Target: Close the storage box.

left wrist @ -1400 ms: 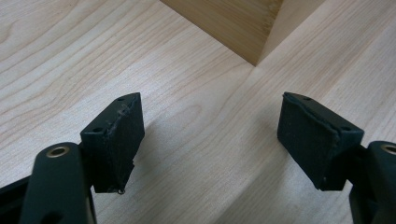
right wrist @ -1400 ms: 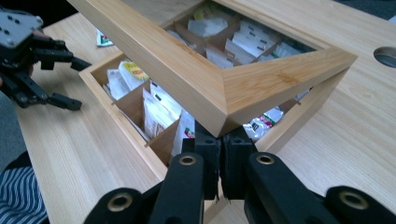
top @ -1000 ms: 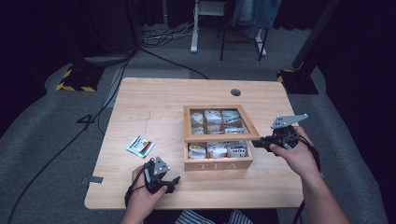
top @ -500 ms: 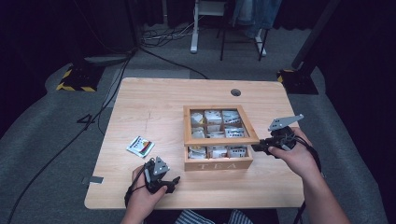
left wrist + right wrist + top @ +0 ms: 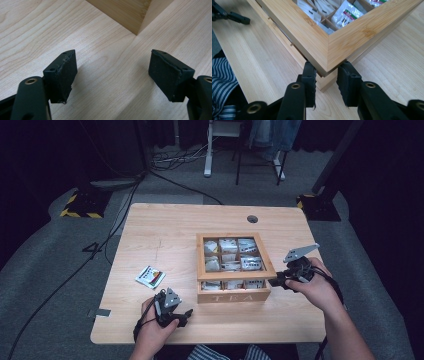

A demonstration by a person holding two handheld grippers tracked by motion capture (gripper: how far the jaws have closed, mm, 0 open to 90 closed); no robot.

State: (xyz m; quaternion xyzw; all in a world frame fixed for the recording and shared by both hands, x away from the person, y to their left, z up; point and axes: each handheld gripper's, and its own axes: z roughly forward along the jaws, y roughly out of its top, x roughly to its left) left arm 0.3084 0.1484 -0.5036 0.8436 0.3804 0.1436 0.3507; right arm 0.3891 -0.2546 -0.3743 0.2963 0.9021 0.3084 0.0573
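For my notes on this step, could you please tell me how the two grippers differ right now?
The left gripper has wide-open jaws over bare table, short of the tea box. The right gripper has narrower jaws, just opening, straddling the lid's corner. Both are black and hand-held.

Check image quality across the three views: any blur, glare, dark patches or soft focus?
High view: table evenly lit, surroundings falling to near black, mild softness overall. Left gripper view: sharp wood grain, the left claw casting a soft shadow, no glare. Right gripper view: tea box corner crisp, sachets slightly bright, the right claw nearest the lens a little soft.
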